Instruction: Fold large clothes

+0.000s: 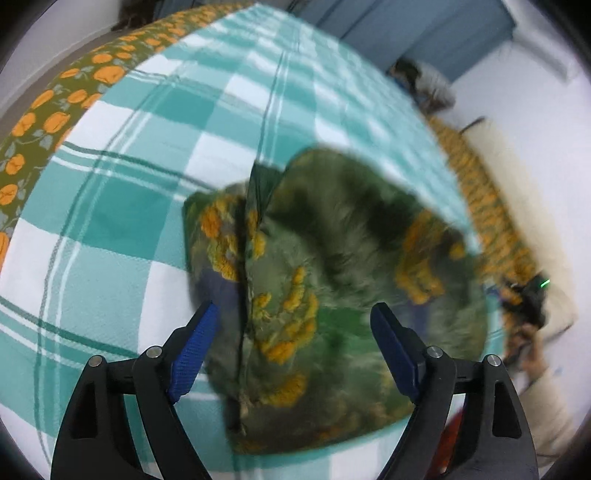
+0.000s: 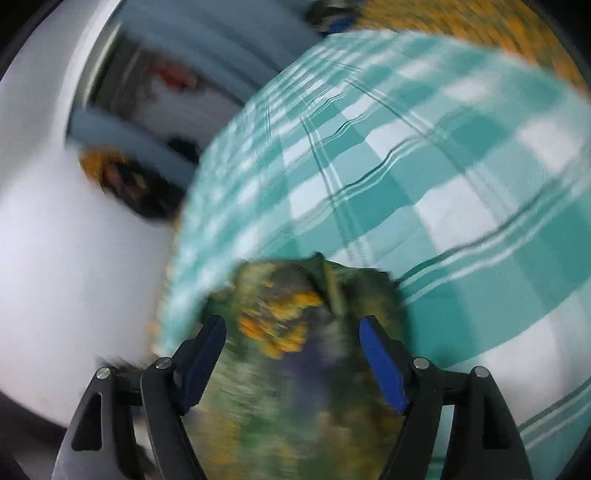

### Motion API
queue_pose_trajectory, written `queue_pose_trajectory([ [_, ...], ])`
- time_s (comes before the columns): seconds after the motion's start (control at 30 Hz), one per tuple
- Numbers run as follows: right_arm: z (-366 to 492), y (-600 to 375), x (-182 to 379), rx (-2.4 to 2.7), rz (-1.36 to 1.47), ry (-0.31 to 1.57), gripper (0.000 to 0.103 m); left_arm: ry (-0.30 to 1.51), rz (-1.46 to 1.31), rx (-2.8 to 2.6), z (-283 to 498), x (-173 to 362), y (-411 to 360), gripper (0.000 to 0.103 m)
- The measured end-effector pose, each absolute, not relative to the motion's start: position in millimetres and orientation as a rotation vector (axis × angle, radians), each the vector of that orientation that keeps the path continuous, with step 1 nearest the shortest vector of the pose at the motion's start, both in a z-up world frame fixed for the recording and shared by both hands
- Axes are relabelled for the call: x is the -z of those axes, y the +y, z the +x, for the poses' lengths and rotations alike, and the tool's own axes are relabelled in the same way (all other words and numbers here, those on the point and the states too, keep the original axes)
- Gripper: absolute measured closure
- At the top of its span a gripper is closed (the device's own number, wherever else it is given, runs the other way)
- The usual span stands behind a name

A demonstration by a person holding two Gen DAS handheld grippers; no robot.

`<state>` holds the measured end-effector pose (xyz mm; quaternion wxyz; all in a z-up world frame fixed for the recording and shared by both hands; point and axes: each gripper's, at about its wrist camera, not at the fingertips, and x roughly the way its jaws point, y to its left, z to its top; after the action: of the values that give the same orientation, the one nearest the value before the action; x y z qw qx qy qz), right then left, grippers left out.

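A green garment with orange flower print (image 1: 325,280) lies folded in a compact bundle on a teal and white checked sheet (image 1: 122,206). My left gripper (image 1: 293,317) is open, its blue pads wide apart just above the bundle's near side, holding nothing. In the right wrist view the same garment (image 2: 291,354) lies blurred on the checked sheet (image 2: 443,177). My right gripper (image 2: 293,328) is open over it and empty.
An olive cover with orange flowers (image 1: 55,110) shows around the sheet's edges, also on the right side (image 1: 484,218). White floor (image 2: 74,240) lies beyond the bed's edge. Blue furniture (image 1: 424,29) stands at the far side. My right gripper shows at the right edge (image 1: 528,299).
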<state>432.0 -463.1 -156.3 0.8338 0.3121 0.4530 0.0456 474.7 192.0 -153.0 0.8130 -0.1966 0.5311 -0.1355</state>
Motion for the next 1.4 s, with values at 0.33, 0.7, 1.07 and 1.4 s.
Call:
queue_pose_trajectory([
  [0.33,457,-388,165,0.009,0.233,1.067,0.087,1.105,-0.351,0.095,513,158,155,0.094],
  [0.7,490,-374,51,0.074,0.078,0.674,0.09,0.74,-0.203,-0.016,539,79,153,0.095],
  [1.07,506,-378,203,0.148,0.042,0.931,0.09,0.872,-0.115,-0.111,539,217,143,0.091],
  [1.4,501,-386,233,0.143,0.134,0.912,0.086,0.833,-0.112,-0.107,537,227,137,0.09],
])
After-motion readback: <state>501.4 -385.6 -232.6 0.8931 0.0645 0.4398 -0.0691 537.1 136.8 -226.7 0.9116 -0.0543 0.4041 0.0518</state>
